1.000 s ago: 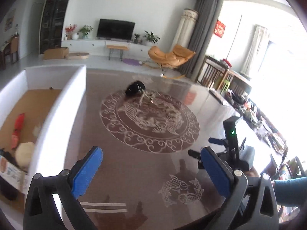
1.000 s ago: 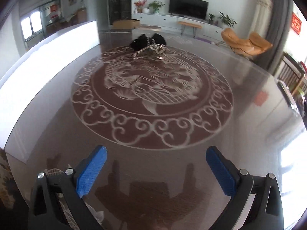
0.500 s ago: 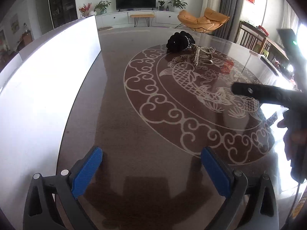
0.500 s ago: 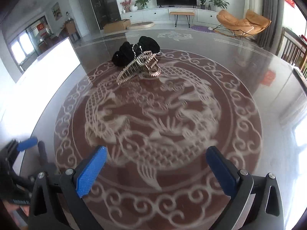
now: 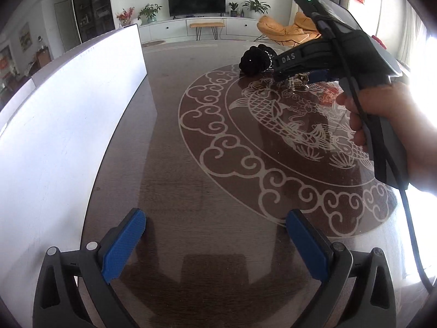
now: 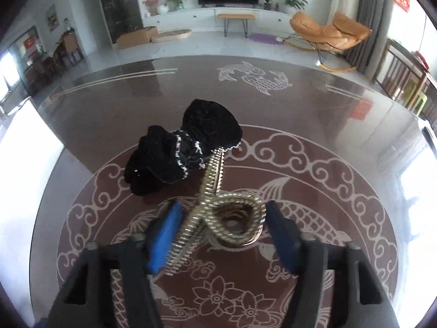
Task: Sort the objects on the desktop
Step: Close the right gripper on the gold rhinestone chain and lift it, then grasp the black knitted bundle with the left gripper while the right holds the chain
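A gold hair claw clip (image 6: 218, 218) lies on the dark patterned table (image 6: 314, 125), touching a black scrunchie (image 6: 183, 155) behind it. My right gripper (image 6: 222, 232) is open, its blue pads either side of the clip; the left pad (image 6: 164, 235) looks close to or touching the clip's teeth. In the left wrist view the right gripper's body (image 5: 341, 52) hides most of the clip (image 5: 297, 80), beside the scrunchie (image 5: 255, 60). My left gripper (image 5: 215, 246) is open and empty, low over the near table, beside the white box wall (image 5: 68, 125).
The white box stands along the table's left side and shows as a bright wall in the right wrist view (image 6: 30, 150). A hand (image 5: 393, 125) holds the right gripper's handle over the table's right part. The far table edge lies beyond the fish motif (image 6: 254, 78).
My right gripper has moved forward across the table and narrowed around the gold clip. My left gripper has turned toward the table centre, so the right gripper now fills its upper right view.
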Demonstrator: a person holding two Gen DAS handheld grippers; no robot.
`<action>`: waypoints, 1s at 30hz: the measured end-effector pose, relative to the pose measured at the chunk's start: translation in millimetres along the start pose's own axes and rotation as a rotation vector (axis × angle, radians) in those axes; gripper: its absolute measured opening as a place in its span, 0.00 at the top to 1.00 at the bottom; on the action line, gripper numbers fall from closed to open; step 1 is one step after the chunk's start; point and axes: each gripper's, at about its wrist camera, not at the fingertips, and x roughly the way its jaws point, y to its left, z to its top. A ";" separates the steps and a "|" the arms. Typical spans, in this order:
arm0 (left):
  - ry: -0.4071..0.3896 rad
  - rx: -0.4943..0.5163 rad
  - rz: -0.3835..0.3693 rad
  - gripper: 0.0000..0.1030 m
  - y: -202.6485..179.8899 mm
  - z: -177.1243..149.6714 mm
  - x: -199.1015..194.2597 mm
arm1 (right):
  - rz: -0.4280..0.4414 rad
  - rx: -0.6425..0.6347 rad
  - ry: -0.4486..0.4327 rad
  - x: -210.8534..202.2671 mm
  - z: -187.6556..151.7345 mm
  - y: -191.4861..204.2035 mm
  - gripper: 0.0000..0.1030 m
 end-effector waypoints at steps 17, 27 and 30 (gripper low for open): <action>0.041 0.140 -0.246 0.00 -9.6 147.1 60.1 | 0.106 -0.123 -0.079 -128.5 -184.0 -79.1 0.59; 0.053 0.271 -0.225 0.00 -67.1 235.8 121.7 | 0.158 -0.028 -0.105 -144.7 -205.6 -91.9 0.59; 0.079 0.307 -0.235 0.26 -80.1 237.4 139.6 | 0.164 -0.011 -0.122 -145.0 -209.3 -93.3 0.57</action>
